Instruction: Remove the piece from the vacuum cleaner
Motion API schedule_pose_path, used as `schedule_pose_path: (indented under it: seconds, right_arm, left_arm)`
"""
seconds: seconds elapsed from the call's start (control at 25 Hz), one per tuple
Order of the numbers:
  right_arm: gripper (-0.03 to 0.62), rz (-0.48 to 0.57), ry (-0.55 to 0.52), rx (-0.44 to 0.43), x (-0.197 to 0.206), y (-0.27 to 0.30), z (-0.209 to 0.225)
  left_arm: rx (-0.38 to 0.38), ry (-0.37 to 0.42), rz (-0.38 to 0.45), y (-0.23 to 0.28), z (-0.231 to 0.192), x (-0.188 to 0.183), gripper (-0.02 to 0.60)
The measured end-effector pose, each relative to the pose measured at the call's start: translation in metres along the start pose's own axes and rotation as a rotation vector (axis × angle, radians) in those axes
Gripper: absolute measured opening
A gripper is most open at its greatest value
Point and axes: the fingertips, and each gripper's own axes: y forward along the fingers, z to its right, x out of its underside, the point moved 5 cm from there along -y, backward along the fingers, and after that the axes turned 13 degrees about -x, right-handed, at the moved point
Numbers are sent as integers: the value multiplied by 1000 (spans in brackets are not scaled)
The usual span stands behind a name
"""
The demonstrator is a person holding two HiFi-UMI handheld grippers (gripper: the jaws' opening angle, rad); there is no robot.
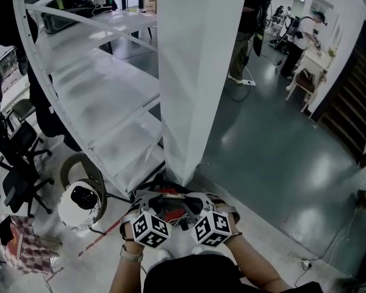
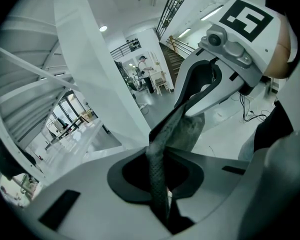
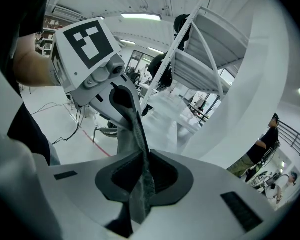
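Note:
I hold a grey, mesh-textured fabric piece (image 2: 157, 171) (image 3: 138, 134) stretched between both grippers, low in the head view, just before the foot of a white column. My left gripper (image 2: 160, 191) (image 1: 147, 203) is shut on one end of it. My right gripper (image 3: 139, 196) (image 1: 198, 201) is shut on the other end. Each gripper view shows the other gripper's marker cube and jaws pinching the strip: the right one (image 2: 192, 109), the left one (image 3: 121, 98). A white round vacuum cleaner (image 1: 79, 205) with a black top stands on the floor to the left, apart from the grippers.
A white spiral staircase (image 1: 104, 102) and its white column (image 1: 195, 72) rise right ahead. Black office chairs (image 1: 15, 157) and a checkered cloth (image 1: 27, 249) are at the left. People (image 1: 302, 35) stand far back right. A cable (image 1: 305, 264) lies on the dark floor at the right.

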Motion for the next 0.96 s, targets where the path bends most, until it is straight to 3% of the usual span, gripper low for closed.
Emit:
schedule_pose_path:
  seconds: [0.96]
  right_arm:
    - [66,-7,14,12,18,-12,-3]
  left_arm:
    - [19,25,-3,4,16,-14,46]
